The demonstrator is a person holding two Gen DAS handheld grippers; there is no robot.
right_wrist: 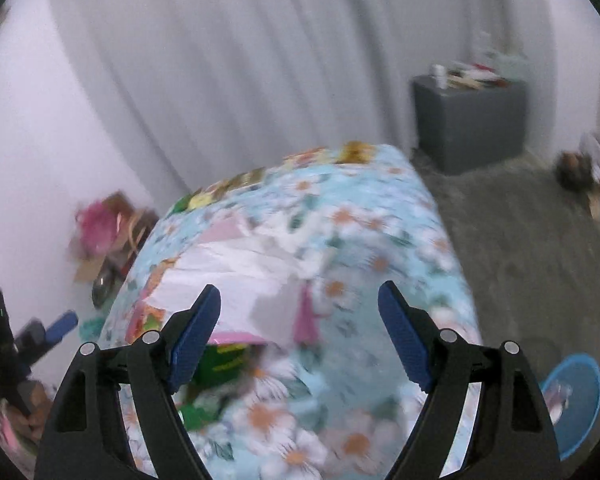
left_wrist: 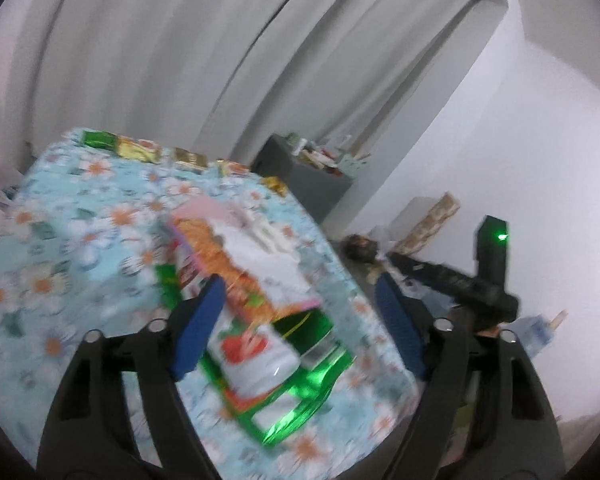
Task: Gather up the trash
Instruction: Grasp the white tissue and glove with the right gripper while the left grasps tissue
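A: What covers the table (left_wrist: 80, 216)?

B: A soft cloth, pale blue, printed with white daisies with orange hearts. It drapes over rounded corners and looks smooth, though both views are smeared by blur.

A: And the trash?

B: A loose heap of wrappers (left_wrist: 252, 280) lies on the cloth, toward its near right corner in the left view. On top is a flat white and pink sheet; under it is orange printed packaging, and lower down a glossy green foil piece (left_wrist: 300, 396) that catches the light. A white pack with a red fruit picture (left_wrist: 256, 356) sits closest to the camera. A row of small shiny packets (left_wrist: 140, 150) lines the far edge.

A: The left gripper (left_wrist: 300, 316)?

B: Spread wide. Its ribbed blue pads (left_wrist: 202, 324) stand on either side of the heap, pinching nothing; I cannot tell whether the left pad brushes a wrapper.

A: The right gripper (right_wrist: 300, 330)?

B: Also spread, empty, hanging over the same heap, seen here as crumpled white and pink paper (right_wrist: 240, 272) with green foil below it.

A: Anything else?

B: A round blue bin (right_wrist: 576, 396) stands on the gray floor at the right in that view. A boxy gray cabinet (right_wrist: 468, 120) with clutter on top stands by pleated white curtains (right_wrist: 240, 60).
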